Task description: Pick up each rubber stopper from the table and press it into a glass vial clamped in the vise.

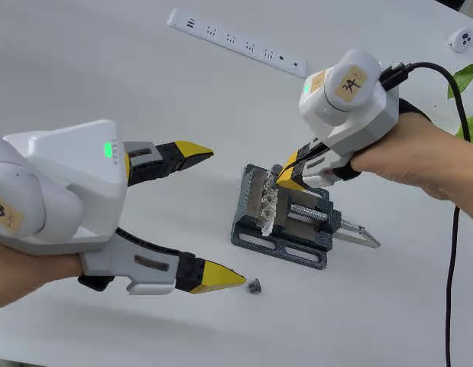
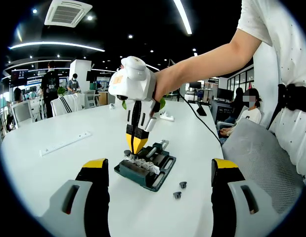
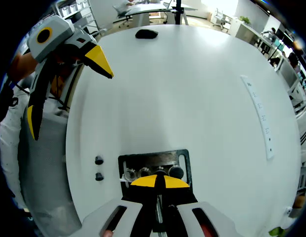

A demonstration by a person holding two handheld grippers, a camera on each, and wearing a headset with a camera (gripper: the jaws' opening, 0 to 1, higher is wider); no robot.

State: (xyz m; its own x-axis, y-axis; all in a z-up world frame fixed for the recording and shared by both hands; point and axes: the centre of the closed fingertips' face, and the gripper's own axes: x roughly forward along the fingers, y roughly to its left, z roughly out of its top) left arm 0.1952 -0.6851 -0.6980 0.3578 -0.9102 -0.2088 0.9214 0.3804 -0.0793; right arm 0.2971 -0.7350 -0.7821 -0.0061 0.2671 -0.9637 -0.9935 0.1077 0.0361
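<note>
On the desk (image 1: 106, 84) just beside the vise (image 1: 286, 233) lie two loose pieces: one rubber stopper (image 2: 183, 185) and a second stopper (image 2: 177, 194), close together and clear of the vise base. They sit near the lower tip of the left tool (image 1: 208, 212), which hangs above the desk with its jaws spread wide and nothing between them. The right tool (image 1: 286, 182) points down into the vise, its yellow tips pressed together on the row of glass vials (image 3: 136, 173).

In the right gripper view the tips cover the vial under them, with a small dark shape just past them. I cannot tell whether a stopper is pinched there. From the head view the vials are a pale blur between the vise jaws, too small to count.

The vise clamps the vials side by side. Two look clear and open, and the end vial (image 3: 175, 172) carries a dark plug.
</note>
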